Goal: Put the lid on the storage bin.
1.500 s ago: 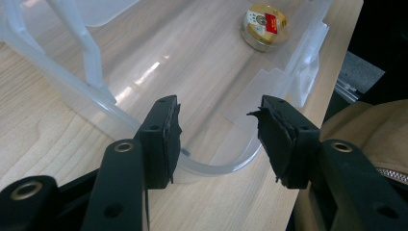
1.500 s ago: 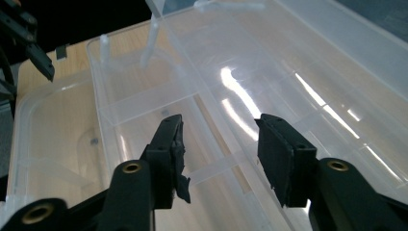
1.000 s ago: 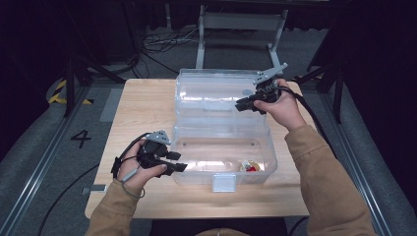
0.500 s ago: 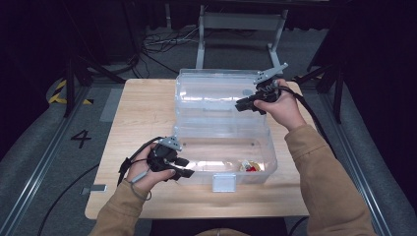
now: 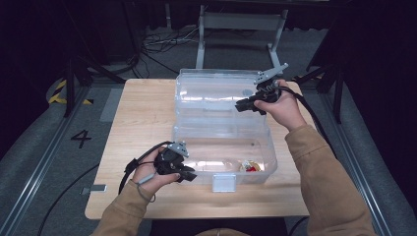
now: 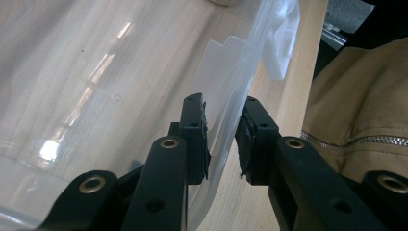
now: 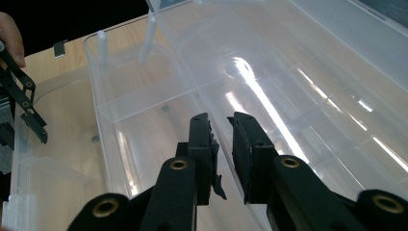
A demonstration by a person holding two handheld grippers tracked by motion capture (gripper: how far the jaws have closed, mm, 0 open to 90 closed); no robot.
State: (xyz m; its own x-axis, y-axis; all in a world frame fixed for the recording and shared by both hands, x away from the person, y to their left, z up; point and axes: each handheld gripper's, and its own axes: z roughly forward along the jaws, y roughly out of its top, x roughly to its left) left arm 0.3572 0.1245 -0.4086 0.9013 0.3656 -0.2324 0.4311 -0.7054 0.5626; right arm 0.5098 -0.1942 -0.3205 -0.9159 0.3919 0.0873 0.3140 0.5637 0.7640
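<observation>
The clear box (image 5: 223, 147) sat open on the desk (image 5: 142, 113). The left tool (image 6: 222, 139), jaws just closing, straddled its front wall; the right tool (image 7: 222, 144) pinched the lid (image 5: 216, 91), which could slip and drop.

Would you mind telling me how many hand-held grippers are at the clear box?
2: the left hand-held gripper at the box's near wall, the right hand-held gripper at its open lid.
</observation>
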